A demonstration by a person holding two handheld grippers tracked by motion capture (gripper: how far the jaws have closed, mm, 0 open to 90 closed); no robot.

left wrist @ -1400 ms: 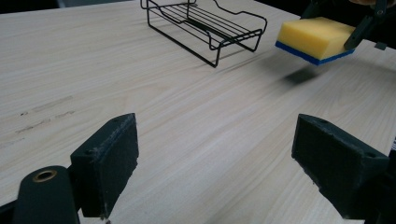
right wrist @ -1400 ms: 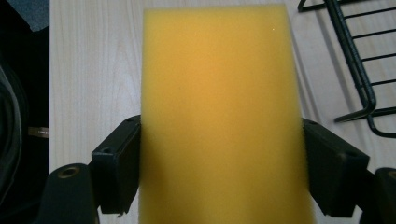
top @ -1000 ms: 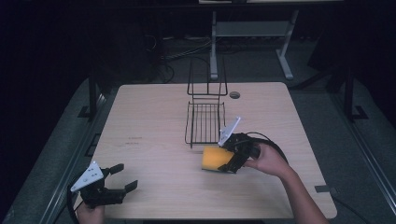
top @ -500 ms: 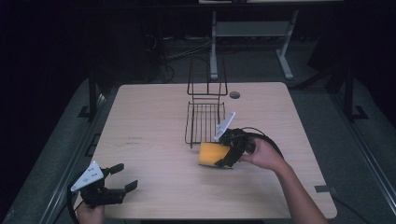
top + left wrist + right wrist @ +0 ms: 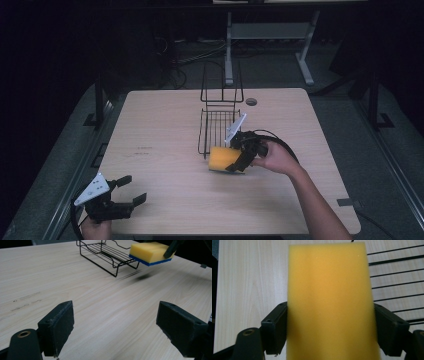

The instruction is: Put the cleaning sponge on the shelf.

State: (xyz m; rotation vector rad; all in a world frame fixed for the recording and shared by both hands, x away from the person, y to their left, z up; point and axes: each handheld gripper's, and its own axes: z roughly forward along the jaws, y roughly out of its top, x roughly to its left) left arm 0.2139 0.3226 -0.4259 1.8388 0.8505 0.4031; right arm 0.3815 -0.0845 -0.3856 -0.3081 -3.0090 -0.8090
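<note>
Overhead, your right tool (image 5: 239,159) clamps a yellow sponge (image 5: 223,158) above the pale wood bench (image 5: 165,130), just at the near end of the black wire rack (image 5: 218,127); your left tool (image 5: 127,196) sits at the near-left corner, jaws spread and empty, dark floor all around. From your left tool view, the sponge (image 5: 149,253) shows a blue underside and hangs clear of the bench. From your right tool view, the sponge's (image 5: 329,302) long axis runs straight out from between the jaws.

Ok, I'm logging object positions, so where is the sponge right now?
In the high view the sponge is clamped in the right hand-held gripper, right of the table's centre and lifted just off the wood, at the near end of the wire rack.
</note>
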